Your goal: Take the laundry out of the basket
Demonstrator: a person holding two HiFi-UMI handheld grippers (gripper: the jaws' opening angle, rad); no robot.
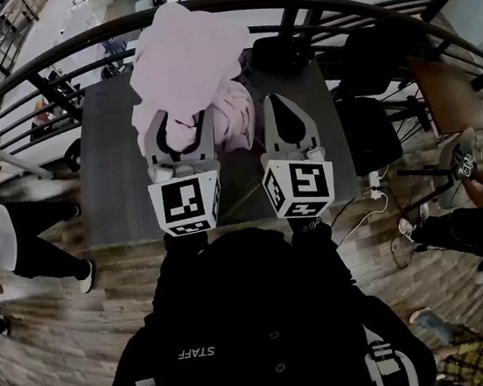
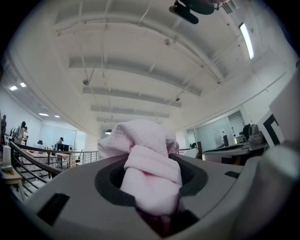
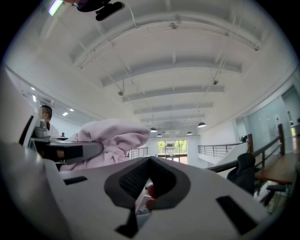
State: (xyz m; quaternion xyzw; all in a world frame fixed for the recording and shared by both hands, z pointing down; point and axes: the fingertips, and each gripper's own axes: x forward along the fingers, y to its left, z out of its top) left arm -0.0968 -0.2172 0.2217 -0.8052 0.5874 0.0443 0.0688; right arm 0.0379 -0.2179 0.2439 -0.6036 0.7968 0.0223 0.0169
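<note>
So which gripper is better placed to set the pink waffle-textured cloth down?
Left: the left gripper clamps the pink waffle-textured cloth between its jaws, while the right gripper beside it is shut on nothing.

The laundry (image 1: 188, 53) hangs over the table (image 1: 113, 187), caught between the jaws of the left gripper (image 1: 181, 121). The right gripper (image 1: 279, 108) is just beside it (on the right). Behind the table runs a railing (image 1: 56, 90); a chair (image 1: 370, 131) stands right of the table.

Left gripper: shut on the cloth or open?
Shut on it: the left gripper has a wad of pink cloth pinched between its jaws, bunching up beyond them in its own view.
</note>
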